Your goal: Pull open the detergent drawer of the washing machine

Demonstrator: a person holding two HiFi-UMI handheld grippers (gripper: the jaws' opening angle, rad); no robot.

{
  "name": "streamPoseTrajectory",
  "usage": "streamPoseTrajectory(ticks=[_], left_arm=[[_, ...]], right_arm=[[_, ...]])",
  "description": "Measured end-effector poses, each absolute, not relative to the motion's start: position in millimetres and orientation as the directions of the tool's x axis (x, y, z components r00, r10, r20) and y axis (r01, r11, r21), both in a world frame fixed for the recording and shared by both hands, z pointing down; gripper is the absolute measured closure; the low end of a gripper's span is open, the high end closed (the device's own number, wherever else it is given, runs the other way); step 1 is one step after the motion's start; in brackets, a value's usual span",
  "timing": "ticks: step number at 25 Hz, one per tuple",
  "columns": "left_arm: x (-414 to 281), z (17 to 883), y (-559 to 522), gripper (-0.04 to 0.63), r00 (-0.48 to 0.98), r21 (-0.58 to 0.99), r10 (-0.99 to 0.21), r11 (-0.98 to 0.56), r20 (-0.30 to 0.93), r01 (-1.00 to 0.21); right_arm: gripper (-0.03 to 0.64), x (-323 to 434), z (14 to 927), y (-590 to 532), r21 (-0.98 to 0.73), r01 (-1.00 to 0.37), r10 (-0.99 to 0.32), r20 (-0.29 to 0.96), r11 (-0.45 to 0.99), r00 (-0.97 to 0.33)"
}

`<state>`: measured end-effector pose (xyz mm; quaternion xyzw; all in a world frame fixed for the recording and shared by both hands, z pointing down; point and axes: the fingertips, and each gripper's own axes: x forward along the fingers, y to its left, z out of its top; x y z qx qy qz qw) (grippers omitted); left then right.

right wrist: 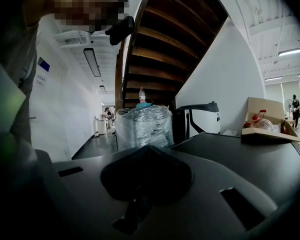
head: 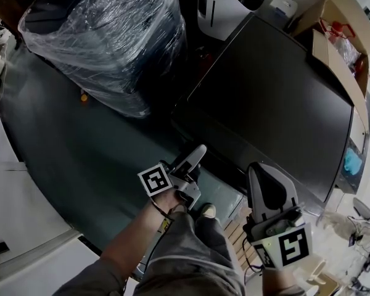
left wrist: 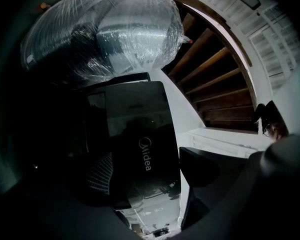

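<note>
The washing machine's (head: 277,103) detergent drawer (left wrist: 140,154), glossy and Midea-marked, sits at its near left corner, between the spread jaws of the left hand-held gripper (left wrist: 150,176), not pinched. The right hand-held gripper (right wrist: 146,151), pressed together and empty, hovers by the near edge.

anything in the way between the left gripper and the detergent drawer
Nothing visible. The left gripper has its jaws open, with the dark Midea-marked panel, apparently the drawer front, straight ahead between them. The plastic-wrapped bundle sits off beside the machine.
</note>
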<state>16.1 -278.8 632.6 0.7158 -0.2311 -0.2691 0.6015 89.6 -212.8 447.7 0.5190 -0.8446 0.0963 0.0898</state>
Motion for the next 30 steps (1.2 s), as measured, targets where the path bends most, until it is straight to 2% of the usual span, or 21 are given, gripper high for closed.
streamPoseTrajectory(ticks=[10, 30], left_arm=[[21, 634, -287, 0.161, 0.727, 0.986, -0.673, -0.163, -0.133, 0.029], [7, 632, -265, 0.163, 0.728, 0.989, -0.674, -0.145, -0.130, 0.042]], right_arm=[[0.586, 93, 455, -211, -0.073, -0.892, -0.856, 0.258, 0.446, -0.449], [0.586, 85, 461, -201, -0.087, -0.880, -0.838, 0.273, 0.468, -0.472]])
